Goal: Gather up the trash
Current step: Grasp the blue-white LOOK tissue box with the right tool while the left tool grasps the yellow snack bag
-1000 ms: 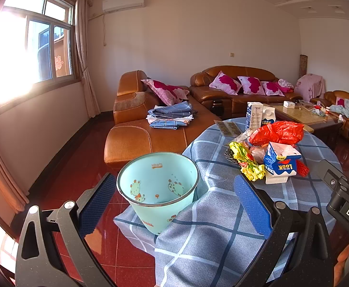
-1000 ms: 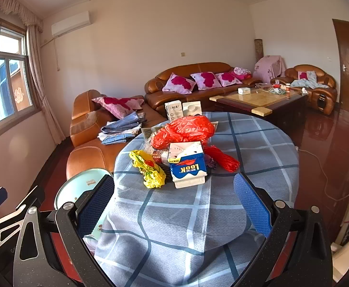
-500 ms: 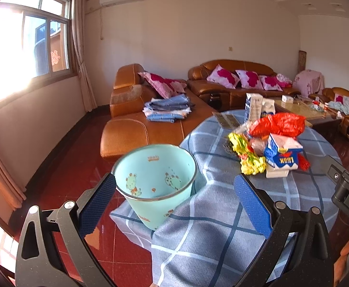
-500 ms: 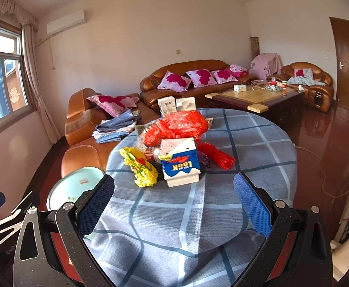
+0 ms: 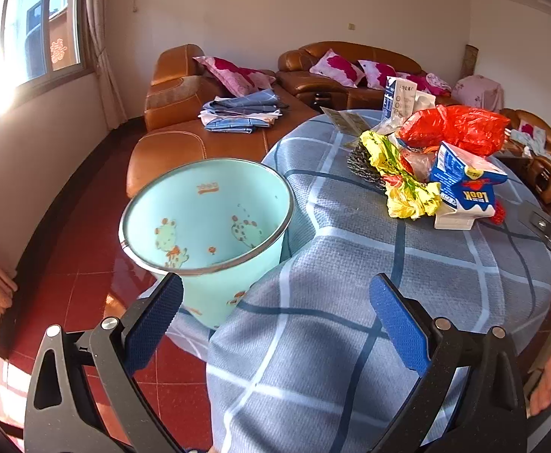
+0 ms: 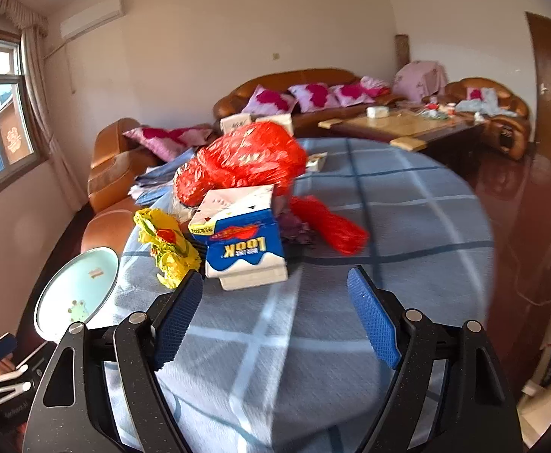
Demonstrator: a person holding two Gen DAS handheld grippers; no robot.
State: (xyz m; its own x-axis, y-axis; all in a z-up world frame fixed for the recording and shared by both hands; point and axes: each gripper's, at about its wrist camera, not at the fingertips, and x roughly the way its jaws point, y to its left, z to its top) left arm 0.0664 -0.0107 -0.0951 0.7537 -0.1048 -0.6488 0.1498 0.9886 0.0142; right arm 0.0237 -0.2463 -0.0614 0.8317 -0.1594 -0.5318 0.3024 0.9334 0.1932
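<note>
A pile of trash lies on the round table with the blue checked cloth (image 6: pixel 407 234): a blue and white carton (image 6: pixel 243 253) (image 5: pixel 464 194), a crumpled yellow wrapper (image 6: pixel 167 249) (image 5: pixel 403 185), a red plastic bag (image 6: pixel 245 162) (image 5: pixel 456 126) and a red strip (image 6: pixel 330 228). A mint green bin (image 5: pixel 207 219) (image 6: pixel 75 296) stands on the floor at the table's left edge. My right gripper (image 6: pixel 275 302) is open and empty, just short of the carton. My left gripper (image 5: pixel 275 309) is open and empty, over the table edge beside the bin.
Brown leather sofas (image 5: pixel 207 128) with pink cushions and folded clothes stand behind the table. A wooden coffee table (image 6: pixel 407 124) is at the back right. Two white cartons (image 5: pixel 400 100) stand at the table's far side. The red tiled floor (image 5: pixel 86 249) lies to the left.
Both grippers have moved forward and lower. The right one has closed in on the carton and narrowed a little. The bin looks larger and nearer in the left view.
</note>
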